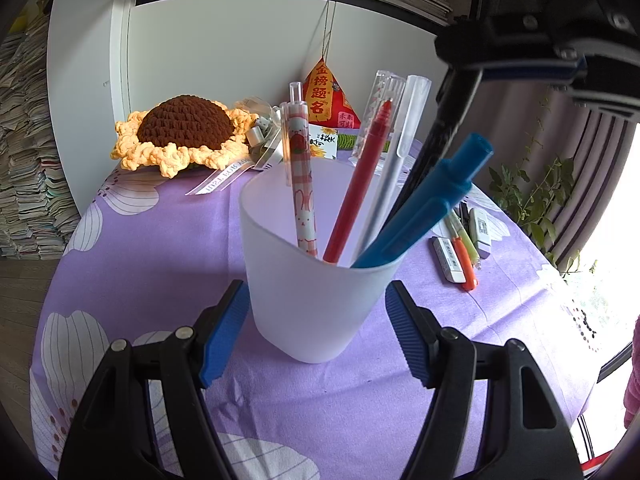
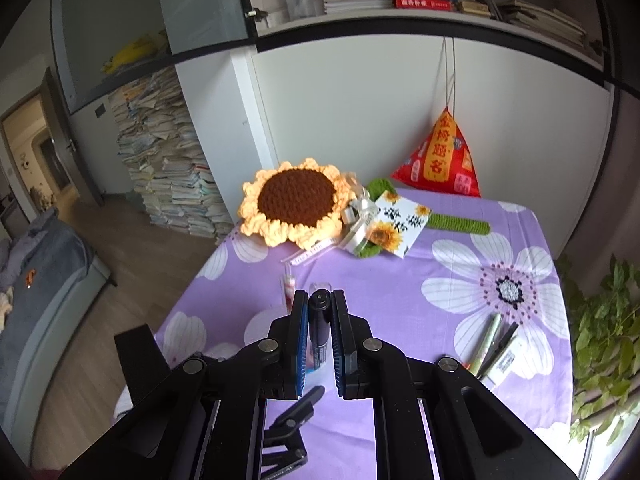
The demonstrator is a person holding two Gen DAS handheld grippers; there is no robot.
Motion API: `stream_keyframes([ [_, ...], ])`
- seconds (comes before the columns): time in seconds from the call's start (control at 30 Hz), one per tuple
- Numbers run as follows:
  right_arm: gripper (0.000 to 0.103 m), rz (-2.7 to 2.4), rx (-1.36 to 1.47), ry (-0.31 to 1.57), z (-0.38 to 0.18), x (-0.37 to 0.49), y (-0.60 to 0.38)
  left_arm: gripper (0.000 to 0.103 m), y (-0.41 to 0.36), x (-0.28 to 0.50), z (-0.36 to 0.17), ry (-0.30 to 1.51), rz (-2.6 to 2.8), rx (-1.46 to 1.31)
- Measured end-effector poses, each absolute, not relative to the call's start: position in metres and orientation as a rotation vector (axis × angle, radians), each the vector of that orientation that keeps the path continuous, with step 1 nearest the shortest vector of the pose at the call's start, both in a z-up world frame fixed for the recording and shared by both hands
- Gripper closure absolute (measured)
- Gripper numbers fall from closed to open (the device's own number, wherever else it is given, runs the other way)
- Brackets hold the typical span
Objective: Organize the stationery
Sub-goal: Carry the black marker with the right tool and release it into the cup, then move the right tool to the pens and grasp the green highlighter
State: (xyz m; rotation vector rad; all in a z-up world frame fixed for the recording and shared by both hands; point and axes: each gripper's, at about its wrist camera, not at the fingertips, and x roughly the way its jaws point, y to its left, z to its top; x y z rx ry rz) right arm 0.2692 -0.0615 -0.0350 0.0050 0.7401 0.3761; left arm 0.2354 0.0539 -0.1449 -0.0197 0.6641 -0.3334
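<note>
Purple flowered cloth (image 1: 160, 240) covers the table I am working over, with a crocheted sunflower (image 1: 182, 134) and a red pyramid pouch (image 1: 328, 98) against the white wall. Through my left wrist camera, the left gripper (image 1: 316, 330) stands wide open around a frosted white plastic cup (image 1: 308, 280), its blue pads just beside the walls. The cup holds a pink patterned pen (image 1: 302, 184), a red pen (image 1: 360, 184), a clear-capped white pen (image 1: 394, 160) and a blue pen (image 1: 424, 204). A white eraser (image 1: 450, 260) and an orange pen (image 1: 466, 264) lie right of it. Through my right wrist camera, the right gripper (image 2: 320, 320) is clamped on a black marker (image 2: 319, 320), upright between its pads, above the cloth.
</note>
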Motion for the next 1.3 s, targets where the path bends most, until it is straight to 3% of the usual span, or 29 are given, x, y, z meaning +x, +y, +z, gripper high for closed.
stream_keyframes([
  [0.47, 0.091, 0.236, 0.106, 0.699, -0.021, 0.279, -0.119, 0.034, 0.052, 0.233, -0.146, 0.665, -0.335, -0.020],
  [0.73, 0.091, 0.042, 0.276, 1.007, -0.092, 0.351, -0.193, 0.034, 0.051, 0.233, -0.147, 0.665, -0.336, -0.021],
  [0.97, 0.090, -0.024, 0.275, 1.133, -0.140, 0.379, -0.208, 0.034, 0.051, 0.232, -0.147, 0.666, -0.336, -0.021],
  [1.1, 0.073, -0.059, 0.275, 1.160, -0.150, 0.390, -0.211, 0.034, 0.052, 0.233, -0.147, 0.666, -0.336, -0.021],
  [1.3, 0.072, -0.083, 0.272, 1.190, -0.159, 0.405, -0.209, 0.034, 0.051, 0.232, -0.147, 0.666, -0.337, -0.021],
])
